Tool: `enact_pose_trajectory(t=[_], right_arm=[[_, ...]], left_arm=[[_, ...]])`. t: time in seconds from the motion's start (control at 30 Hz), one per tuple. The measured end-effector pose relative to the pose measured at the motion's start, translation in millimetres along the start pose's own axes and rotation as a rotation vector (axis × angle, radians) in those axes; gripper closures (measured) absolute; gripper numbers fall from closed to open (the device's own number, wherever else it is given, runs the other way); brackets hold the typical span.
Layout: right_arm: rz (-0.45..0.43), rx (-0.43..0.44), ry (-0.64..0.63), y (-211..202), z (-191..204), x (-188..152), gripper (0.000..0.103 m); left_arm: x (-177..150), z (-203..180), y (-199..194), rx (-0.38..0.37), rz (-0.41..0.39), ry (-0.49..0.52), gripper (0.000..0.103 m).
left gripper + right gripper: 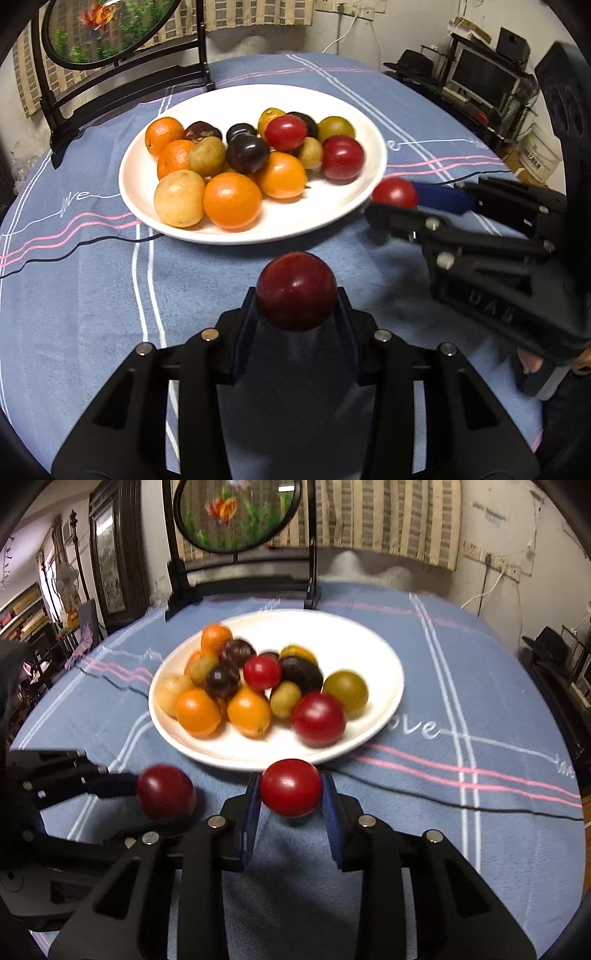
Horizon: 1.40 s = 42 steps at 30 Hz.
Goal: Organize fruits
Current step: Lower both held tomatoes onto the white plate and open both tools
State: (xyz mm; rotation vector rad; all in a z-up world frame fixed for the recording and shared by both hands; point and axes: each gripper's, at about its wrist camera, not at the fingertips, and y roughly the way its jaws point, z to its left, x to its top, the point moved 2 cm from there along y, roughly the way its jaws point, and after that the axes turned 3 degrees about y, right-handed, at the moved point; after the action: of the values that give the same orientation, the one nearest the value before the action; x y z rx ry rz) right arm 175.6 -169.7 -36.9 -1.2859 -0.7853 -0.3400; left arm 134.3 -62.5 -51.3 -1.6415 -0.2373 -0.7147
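White plate (369, 147) sits mid-table on the blue striped tablecloth (92, 295), heaped with small fruit: orange ones toward the left, dark purple ones in the centre, a yellow-green one (346, 690) and red ones toward the right. Mixed pile, no sorting visible within it.

Two red fruits are off the plate, one per gripper, both held just short of the plate's near rim. Likely reason: each is either coming out for sorting or going in to join the reds; the frames alone do not settle which.

Left gripper (296, 314): fingers drawn in and clamped on a dark red fruit (296, 291), pads against its two sides, fruit clear of the cloth. Seen from the right wrist view, the same fruit (166, 791) hangs at the tip of that gripper, well left of the plate's near edge.

Right gripper (291, 801): blue pads (252, 805) narrow and set on either side of a brighter red fruit (291, 787). The left pad looks to touch; on the right side the view is blurred, so contact there is probable, not certain. In the left wrist view this fruit (394, 193) sits at the plate's right rim, pinched at the finger ends.
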Motion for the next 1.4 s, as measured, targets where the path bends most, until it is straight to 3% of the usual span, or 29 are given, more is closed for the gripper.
enact_pose_trajectory(t=[0.2,0.43,0.57,0.63,0.7,0.73,0.77,0.83,0.93,1.07,1.17,1.4], right_arm=[[-0.102,-0.013,0.064,-16.5,-13.8,11.1,0.071],[-0.137,-0.012,0.121,-13.0,-13.0,45.1,0.070],[-0.147,-0.024,0.133,-0.7,-10.4,70.2,0.070],[-0.139,0.006,0.162,11.6,-11.9,79.7,0.069],[-0.146,0.031,0.190,19.0,-14.1,82.7,0.046],[-0.173,0.027,0.207,20.0,-15.6,82.3,0.026],[-0.191,0.022,0.211,19.7,-16.1,82.0,0.019],[-0.179,0.016,0.192,19.1,-16.9,81.1,0.019],[-0.191,-0.010,0.184,10.7,-20.2,78.3,0.019],[-0.201,-0.055,0.161,-7.5,-25.0,71.0,0.017],[-0.206,-0.062,0.192,-19.2,-34.7,57.2,0.008],[-0.228,-0.138,0.218,-38.8,-52.3,26.9,0.007]], left_arm=[[8.6,-2.7,-17.9,-0.017,-0.054,-0.023,0.061],[59.4,10.4,-18.2,0.075,-0.104,-0.048,0.061],[81.7,32.1,-2.2,0.060,-0.078,-0.110,0.061],[87.8,38.5,-1.4,0.080,-0.102,-0.111,0.061],[90.4,40.5,-0.7,0.094,-0.115,-0.107,0.058],[90.6,41.2,0.4,0.097,-0.116,-0.108,0.044],[90.6,41.1,1.3,0.116,-0.121,-0.106,0.028],[90.8,38.9,1.7,0.150,-0.138,-0.090,0.020],[90.0,35.9,-1.6,0.127,-0.139,-0.092,0.017],[84.5,33.6,-12.6,0.153,-0.162,-0.096,0.008],[78.5,27.7,-16.4,0.152,-0.153,-0.083,0.006],[58.9,16.8,-26.1,0.156,-0.158,-0.060,0.004]])
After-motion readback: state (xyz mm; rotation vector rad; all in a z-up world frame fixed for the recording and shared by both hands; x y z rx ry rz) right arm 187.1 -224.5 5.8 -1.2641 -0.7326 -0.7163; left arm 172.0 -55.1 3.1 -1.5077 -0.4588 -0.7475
